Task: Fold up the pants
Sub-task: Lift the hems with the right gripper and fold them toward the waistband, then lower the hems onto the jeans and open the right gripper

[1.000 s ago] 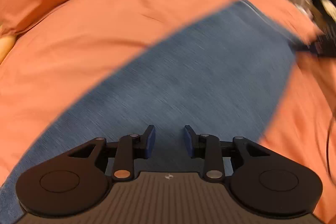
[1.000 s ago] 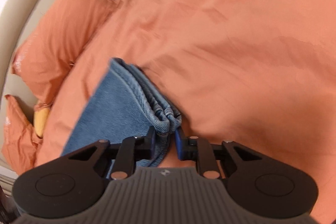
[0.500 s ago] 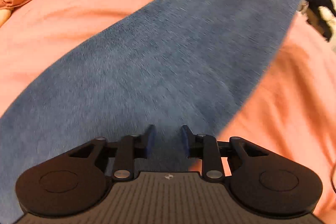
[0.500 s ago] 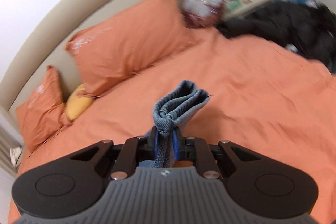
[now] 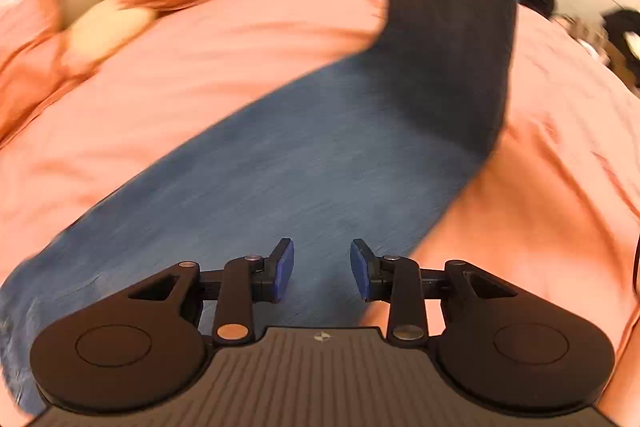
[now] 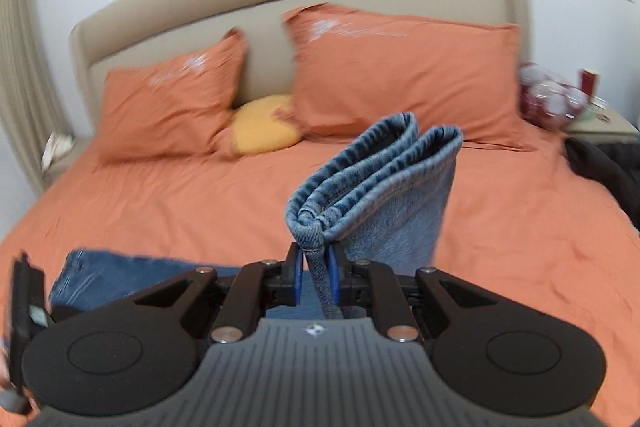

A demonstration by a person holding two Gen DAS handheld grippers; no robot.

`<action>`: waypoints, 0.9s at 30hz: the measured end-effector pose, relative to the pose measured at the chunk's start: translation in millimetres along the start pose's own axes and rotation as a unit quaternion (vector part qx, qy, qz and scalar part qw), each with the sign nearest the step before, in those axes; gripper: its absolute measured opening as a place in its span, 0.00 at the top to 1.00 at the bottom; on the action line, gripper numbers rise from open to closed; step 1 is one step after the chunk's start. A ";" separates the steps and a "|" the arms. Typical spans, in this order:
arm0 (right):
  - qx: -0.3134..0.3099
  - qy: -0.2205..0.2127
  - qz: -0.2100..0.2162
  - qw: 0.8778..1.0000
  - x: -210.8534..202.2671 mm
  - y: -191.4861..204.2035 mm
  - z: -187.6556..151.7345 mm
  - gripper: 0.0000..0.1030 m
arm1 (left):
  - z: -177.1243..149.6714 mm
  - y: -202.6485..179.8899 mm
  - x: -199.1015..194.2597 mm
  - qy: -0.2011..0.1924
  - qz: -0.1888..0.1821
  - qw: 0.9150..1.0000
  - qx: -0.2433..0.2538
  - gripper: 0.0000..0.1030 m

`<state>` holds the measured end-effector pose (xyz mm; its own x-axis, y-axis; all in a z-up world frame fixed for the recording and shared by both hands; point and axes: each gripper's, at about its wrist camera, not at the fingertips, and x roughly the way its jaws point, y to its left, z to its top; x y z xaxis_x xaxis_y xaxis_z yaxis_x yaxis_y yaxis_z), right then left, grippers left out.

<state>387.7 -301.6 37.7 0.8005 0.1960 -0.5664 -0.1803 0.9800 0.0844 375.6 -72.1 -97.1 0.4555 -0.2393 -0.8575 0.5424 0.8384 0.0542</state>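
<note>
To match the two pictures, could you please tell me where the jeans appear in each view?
Left wrist: the jeans run from bottom left to centre, then rise to the top edge.
Right wrist: their hems stand at centre, clamped in the right gripper; more denim lies lower left.
Shared landmark: the yellow cushion, far left in the left view.

Bare duvet (image 6: 200, 203) before pillows (image 6: 400, 75)

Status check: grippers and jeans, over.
Right gripper shut on jeans hems, lifted above bed. Left gripper open over jeans. Nothing in the way.
</note>
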 end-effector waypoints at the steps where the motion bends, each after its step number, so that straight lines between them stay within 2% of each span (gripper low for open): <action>1: -0.009 0.007 0.005 1.000 6.8 15.4 -3.4 0.91 | -8.2 10.6 -6.2 -0.003 0.004 1.000 -0.010 0.61; 6: -0.045 0.058 0.034 0.997 51.5 89.8 -30.4 0.91 | -37.9 55.2 -39.0 -0.005 0.024 0.999 -0.048 0.61; 11: -0.076 0.127 0.055 0.987 103.1 144.1 -79.6 0.92 | -62.9 84.8 -49.0 -0.007 0.026 0.996 -0.085 0.61; 17: -0.108 0.201 0.047 0.972 147.9 168.4 -129.7 0.92 | -90.0 97.8 -45.4 -0.007 0.022 0.995 -0.098 0.61; 22: -0.113 0.223 0.044 0.967 150.6 167.6 -132.9 0.90 | -96.7 104.7 -38.0 -0.008 0.003 0.995 -0.104 0.60; 24: -0.098 0.224 0.056 0.968 147.9 166.4 -125.5 0.66 | -101.3 105.5 -35.9 -0.011 -0.001 0.995 -0.101 0.57; 27: -0.065 0.209 0.067 0.973 149.5 164.2 -108.4 0.64 | -101.3 108.1 -31.7 -0.017 -0.005 0.994 -0.108 0.57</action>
<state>415.9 -115.1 -121.9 0.4670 0.2642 -0.8439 -0.3591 0.9287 0.0921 348.2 75.7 -115.8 0.4765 -0.2609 -0.8396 0.3838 0.9209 -0.0683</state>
